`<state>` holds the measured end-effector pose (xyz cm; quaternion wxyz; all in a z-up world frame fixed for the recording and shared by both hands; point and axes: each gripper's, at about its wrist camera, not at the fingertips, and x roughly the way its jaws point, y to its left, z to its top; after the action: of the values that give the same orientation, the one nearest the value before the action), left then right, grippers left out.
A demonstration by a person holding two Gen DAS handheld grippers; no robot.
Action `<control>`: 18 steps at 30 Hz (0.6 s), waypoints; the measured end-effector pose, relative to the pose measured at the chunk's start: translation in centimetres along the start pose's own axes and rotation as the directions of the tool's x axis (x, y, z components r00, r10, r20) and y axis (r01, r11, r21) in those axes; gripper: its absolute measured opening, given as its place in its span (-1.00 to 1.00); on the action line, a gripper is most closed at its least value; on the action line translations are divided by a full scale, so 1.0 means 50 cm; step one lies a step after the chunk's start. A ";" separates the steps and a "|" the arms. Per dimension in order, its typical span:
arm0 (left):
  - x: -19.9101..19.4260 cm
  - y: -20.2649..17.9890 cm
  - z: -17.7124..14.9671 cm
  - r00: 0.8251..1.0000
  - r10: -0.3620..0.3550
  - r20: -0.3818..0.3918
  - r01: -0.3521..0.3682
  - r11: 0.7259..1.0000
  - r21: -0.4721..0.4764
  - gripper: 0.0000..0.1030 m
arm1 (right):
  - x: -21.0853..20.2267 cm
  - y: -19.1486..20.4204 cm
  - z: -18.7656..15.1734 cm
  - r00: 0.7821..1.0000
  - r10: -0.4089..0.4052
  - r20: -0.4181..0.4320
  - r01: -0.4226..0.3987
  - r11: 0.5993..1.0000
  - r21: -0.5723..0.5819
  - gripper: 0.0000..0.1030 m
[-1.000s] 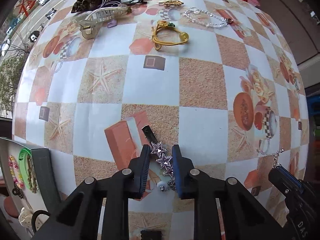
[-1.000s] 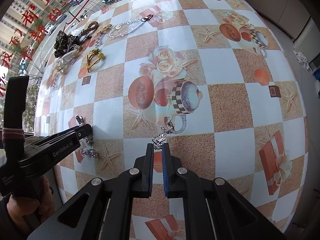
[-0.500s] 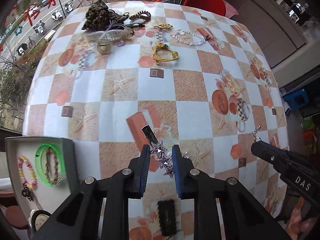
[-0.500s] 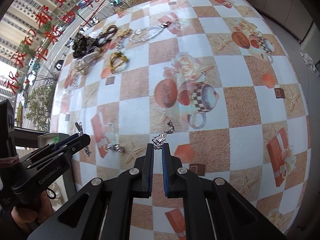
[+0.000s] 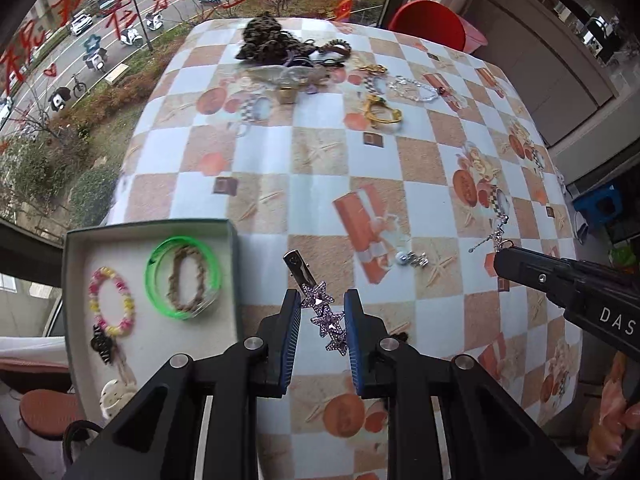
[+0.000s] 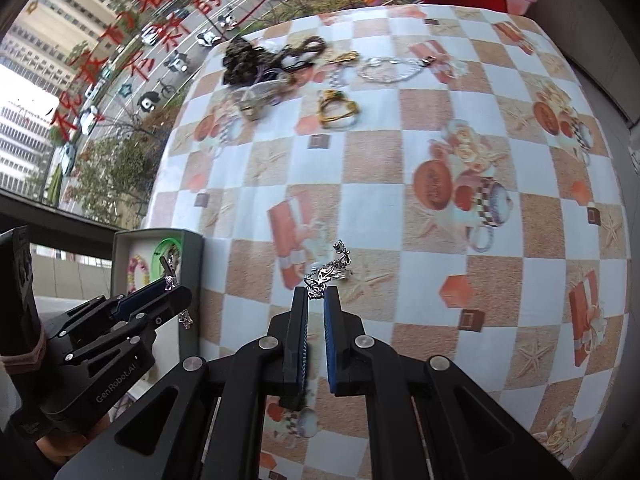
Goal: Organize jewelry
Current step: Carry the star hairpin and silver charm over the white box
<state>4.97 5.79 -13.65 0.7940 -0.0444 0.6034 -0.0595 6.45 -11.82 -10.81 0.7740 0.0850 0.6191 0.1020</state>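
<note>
Just right of the open box (image 5: 232,272) holding bracelets, the left gripper (image 5: 322,320) pinches a star hair clip (image 5: 320,308) above the checked tablecloth (image 5: 312,168), while farther right of the box the right gripper (image 6: 316,300) clamps a silver chain (image 6: 330,270) between nearly closed fingers.
</note>
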 end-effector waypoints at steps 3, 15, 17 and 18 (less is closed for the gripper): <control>-0.015 0.032 -0.015 1.000 0.009 0.007 -0.009 1.000 -0.022 -0.50 | 0.005 0.043 -0.001 1.000 0.011 -0.013 -0.012 0.999 -0.039 -0.84; -0.041 0.158 -0.084 0.999 0.050 -0.001 -0.050 0.990 -0.131 -0.50 | 0.055 0.215 -0.006 0.995 0.050 -0.086 -0.066 0.978 -0.198 -0.84; -0.039 0.177 -0.102 0.999 0.053 -0.012 -0.054 0.988 -0.146 -0.50 | 0.067 0.240 -0.009 0.993 0.055 -0.105 -0.077 0.971 -0.224 -0.84; -0.037 0.188 -0.112 0.998 0.054 -0.020 -0.056 0.986 -0.155 -0.50 | 0.073 0.251 -0.011 0.992 0.058 -0.113 -0.083 0.969 -0.234 -0.84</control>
<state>-0.55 15.36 -14.74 0.7846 -0.0890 0.6135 0.0093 6.04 1.23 -11.12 0.7409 0.0078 0.6387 0.2074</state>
